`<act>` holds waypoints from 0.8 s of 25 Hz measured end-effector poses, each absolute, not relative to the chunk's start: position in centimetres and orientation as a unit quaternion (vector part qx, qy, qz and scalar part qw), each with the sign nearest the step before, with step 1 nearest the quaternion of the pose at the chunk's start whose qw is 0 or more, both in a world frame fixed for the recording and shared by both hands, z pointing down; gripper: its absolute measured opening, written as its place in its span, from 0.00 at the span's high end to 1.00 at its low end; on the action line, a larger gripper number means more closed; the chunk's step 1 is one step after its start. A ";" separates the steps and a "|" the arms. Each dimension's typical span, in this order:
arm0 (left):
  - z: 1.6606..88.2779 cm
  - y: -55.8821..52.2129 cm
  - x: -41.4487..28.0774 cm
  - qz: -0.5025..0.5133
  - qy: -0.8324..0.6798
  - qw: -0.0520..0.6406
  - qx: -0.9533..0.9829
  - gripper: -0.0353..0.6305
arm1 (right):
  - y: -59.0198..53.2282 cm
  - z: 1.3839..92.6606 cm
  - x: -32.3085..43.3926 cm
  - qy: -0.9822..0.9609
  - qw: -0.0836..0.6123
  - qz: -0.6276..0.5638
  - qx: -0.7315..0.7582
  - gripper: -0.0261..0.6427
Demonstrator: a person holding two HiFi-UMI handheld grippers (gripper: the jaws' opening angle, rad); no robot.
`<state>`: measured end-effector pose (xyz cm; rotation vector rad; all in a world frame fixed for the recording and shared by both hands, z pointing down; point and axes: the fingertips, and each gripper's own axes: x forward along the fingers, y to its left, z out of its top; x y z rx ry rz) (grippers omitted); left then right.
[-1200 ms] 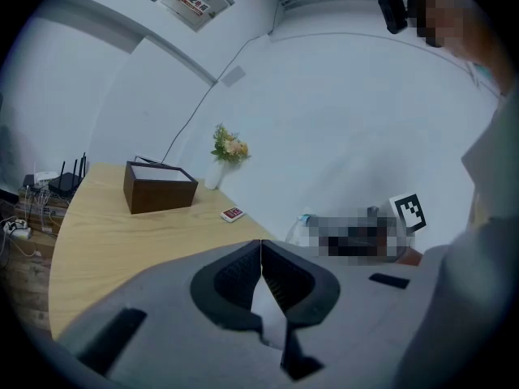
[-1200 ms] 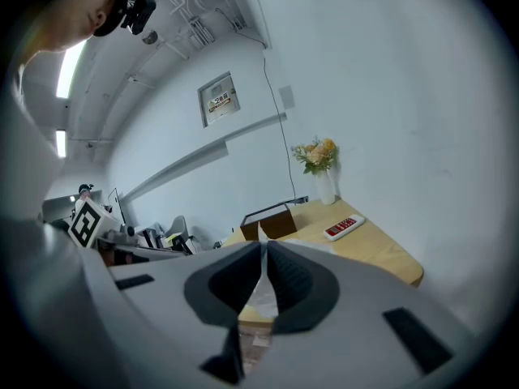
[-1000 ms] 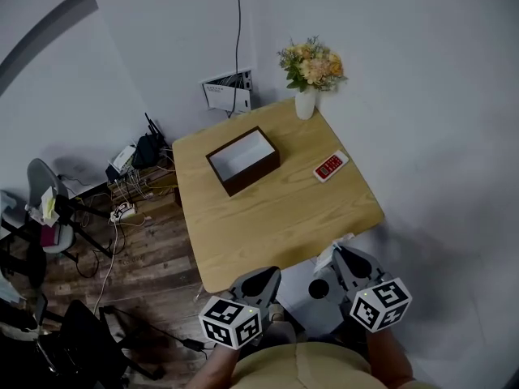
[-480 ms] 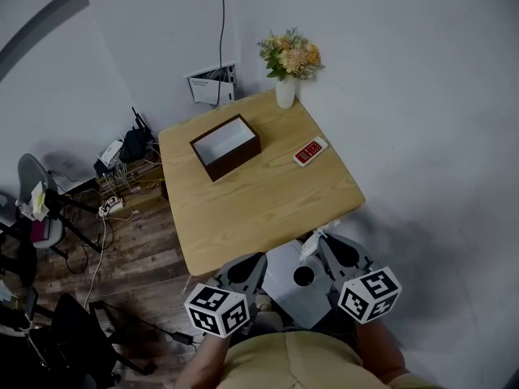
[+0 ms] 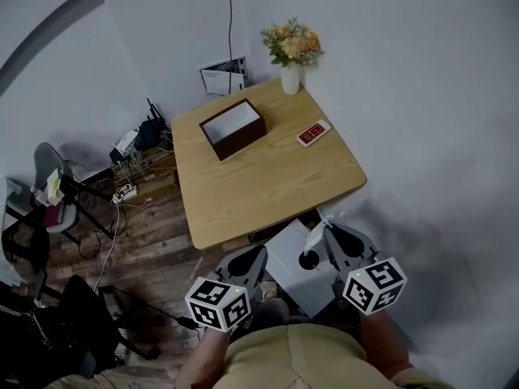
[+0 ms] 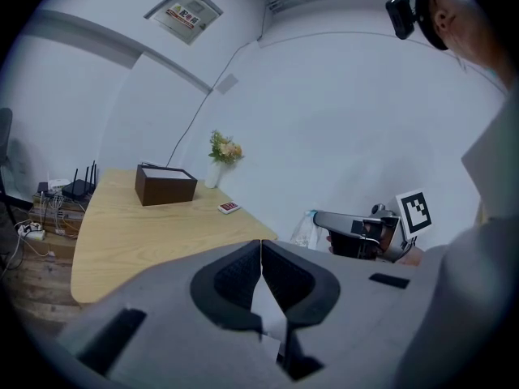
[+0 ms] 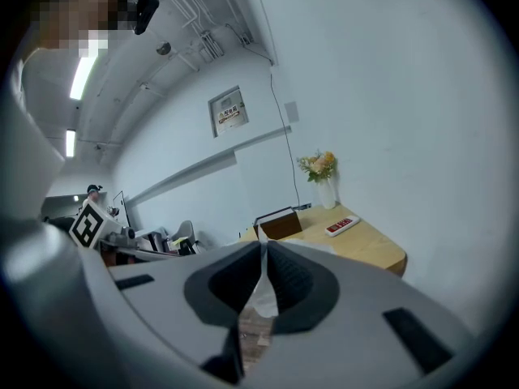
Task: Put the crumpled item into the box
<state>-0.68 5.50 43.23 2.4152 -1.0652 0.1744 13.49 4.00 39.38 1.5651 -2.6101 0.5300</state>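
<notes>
White crumpled plastic (image 7: 263, 296) in right tongs (image 7: 264, 246).

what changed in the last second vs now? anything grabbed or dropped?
Nothing taken or let go. The right gripper stays shut on the crumpled item; the left gripper stays shut with nothing in it. Both remain low by the person's body. The table has slid up in the head view, probably because the camera moved, not the table. The box, remote and vase keep their places on it.
</notes>
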 end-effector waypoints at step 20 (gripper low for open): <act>43.8 4.3 -2.1 0.058 -0.413 0.240 0.877 0.91 | 3.3 39.8 12.3 -0.854 0.035 0.164 0.493 0.90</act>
